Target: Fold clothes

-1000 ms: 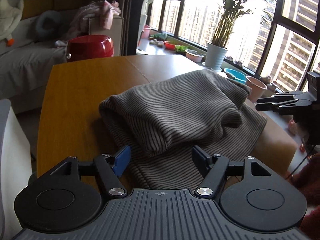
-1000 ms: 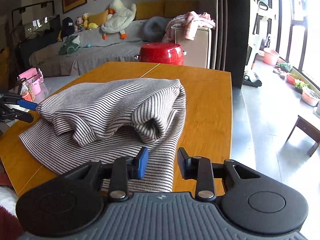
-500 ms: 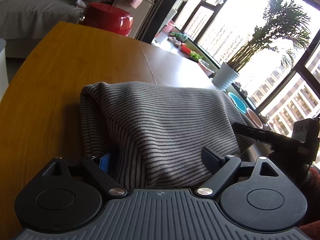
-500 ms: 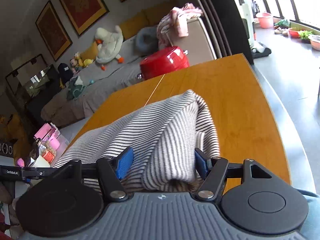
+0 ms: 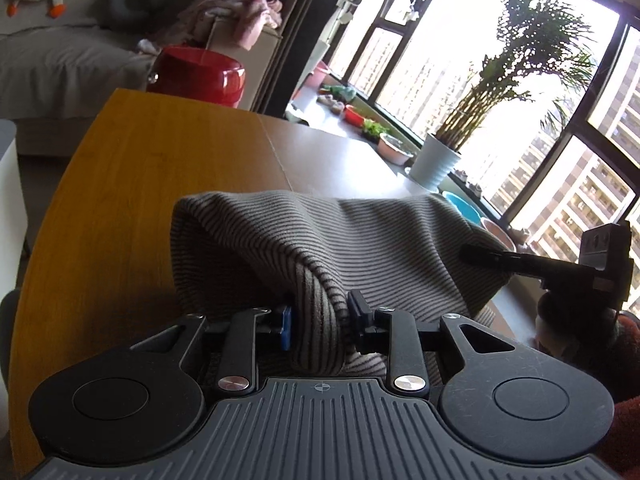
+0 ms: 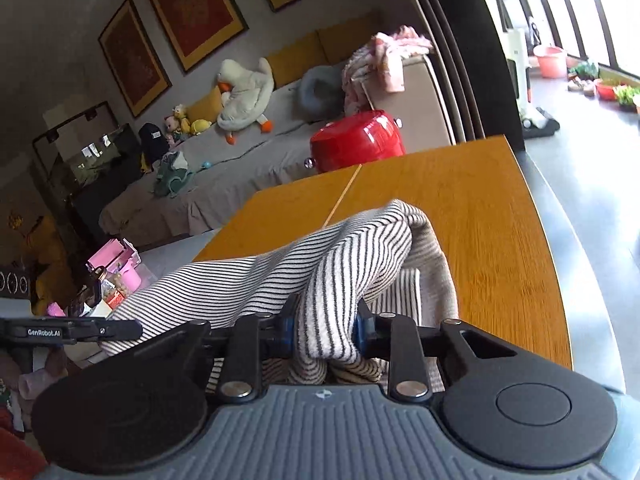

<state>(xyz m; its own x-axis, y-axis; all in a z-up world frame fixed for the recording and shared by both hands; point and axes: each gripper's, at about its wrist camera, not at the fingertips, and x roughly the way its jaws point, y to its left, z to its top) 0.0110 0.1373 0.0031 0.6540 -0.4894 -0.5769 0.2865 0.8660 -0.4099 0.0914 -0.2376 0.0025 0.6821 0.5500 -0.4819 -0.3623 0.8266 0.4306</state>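
A grey-and-black striped garment (image 5: 360, 248) lies bunched and folded on the wooden table (image 5: 132, 184). My left gripper (image 5: 319, 322) is shut on a thick fold at the garment's near edge. My right gripper (image 6: 325, 328) is shut on another bunched fold of the same garment (image 6: 352, 248), which rises from the table (image 6: 480, 216) between the two grippers. The right gripper (image 5: 500, 258) also shows at the right of the left wrist view, its fingers against the cloth. The left gripper (image 6: 72, 330) shows at the left edge of the right wrist view.
A red pot (image 5: 200, 76) stands at the table's far end, also in the right wrist view (image 6: 356, 144). A grey sofa (image 6: 224, 160) with plush toys lies beyond. A potted plant (image 5: 436, 160) and bowls stand by the window. A pink box (image 6: 116, 260) sits left of the table.
Both grippers have closed on folds of the garment; half a second ago they were open around it. The cloth now rises and bunches between them.
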